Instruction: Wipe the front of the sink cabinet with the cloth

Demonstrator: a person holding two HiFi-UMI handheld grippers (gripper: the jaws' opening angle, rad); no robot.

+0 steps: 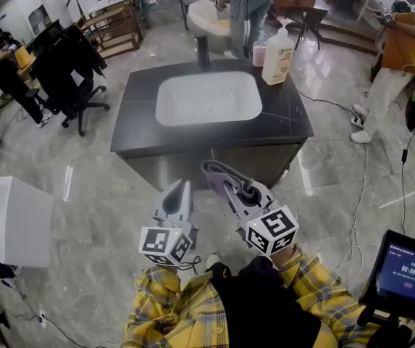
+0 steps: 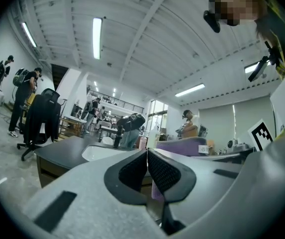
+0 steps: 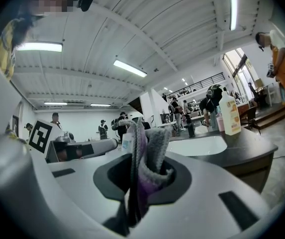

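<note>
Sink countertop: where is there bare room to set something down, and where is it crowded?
Bare: the countertop strip left of the basin, the strip along its front edge, and the front right corner. Crowded: the back right corner, with the pump bottle and pink bottle.

Glossy marble floor, black office chair

Cloth: purple, with grey terry side. Sink cabinet: dull grey-brown front, near-black top with faint pale veins, white basin. Left gripper and right gripper: pale grey shells, black mesh-textured pads, black-and-white square-marker cubes. Shirt sleeves: yellow plaid, dark lines. Floor: glossy grey marble pattern. Soap bottle: white, yellowish label. Smaller bottle: pink.
</note>
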